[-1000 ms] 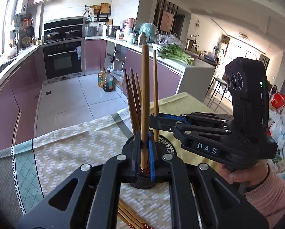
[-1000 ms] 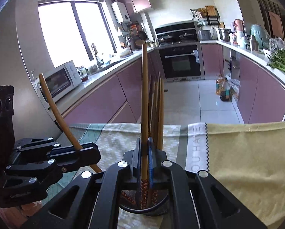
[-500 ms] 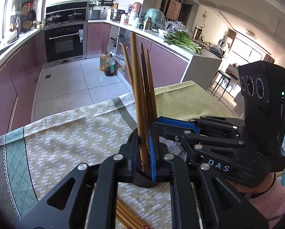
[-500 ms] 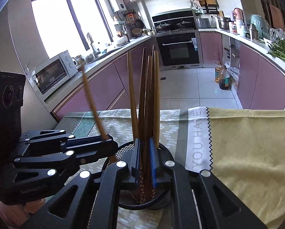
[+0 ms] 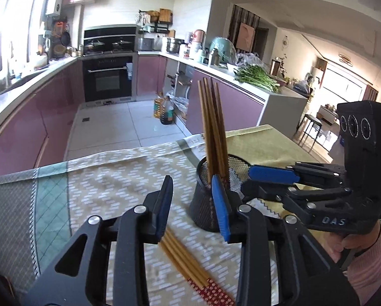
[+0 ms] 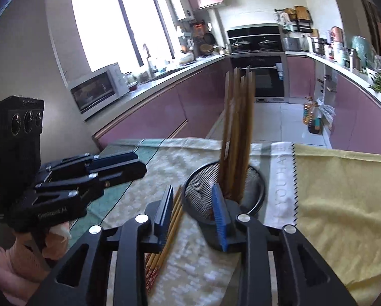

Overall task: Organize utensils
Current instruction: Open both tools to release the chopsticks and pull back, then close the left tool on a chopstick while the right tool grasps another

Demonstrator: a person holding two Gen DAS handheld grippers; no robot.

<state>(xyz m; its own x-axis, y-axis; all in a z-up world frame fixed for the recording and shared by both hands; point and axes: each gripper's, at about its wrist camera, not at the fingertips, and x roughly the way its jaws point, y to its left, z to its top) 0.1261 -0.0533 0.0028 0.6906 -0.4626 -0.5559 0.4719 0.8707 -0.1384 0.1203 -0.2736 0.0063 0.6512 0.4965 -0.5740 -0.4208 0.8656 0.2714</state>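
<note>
A black mesh holder [image 5: 205, 199] stands on the tablecloth with several wooden chopsticks [image 5: 213, 132] upright in it. It also shows in the right wrist view [image 6: 254, 178], with its chopsticks [image 6: 237, 137] blurred. My left gripper [image 5: 192, 199] is open and empty just left of the holder. My right gripper [image 6: 192, 204] is open and empty beside the holder's near rim; it shows in the left wrist view [image 5: 272, 178] at the holder's right. Several loose chopsticks [image 5: 188, 262] lie flat on the cloth near me, also in the right wrist view [image 6: 165, 244].
The table carries a patterned cloth [image 5: 101, 178] and a yellow cloth [image 6: 343, 199] on the right. Beyond the table's far edge are the kitchen floor, purple cabinets [image 5: 25, 132] and an oven [image 5: 109, 79].
Both grippers let go of their chopsticks, which now stand in the holder. Both have opened and pulled back and up from the holder.
</note>
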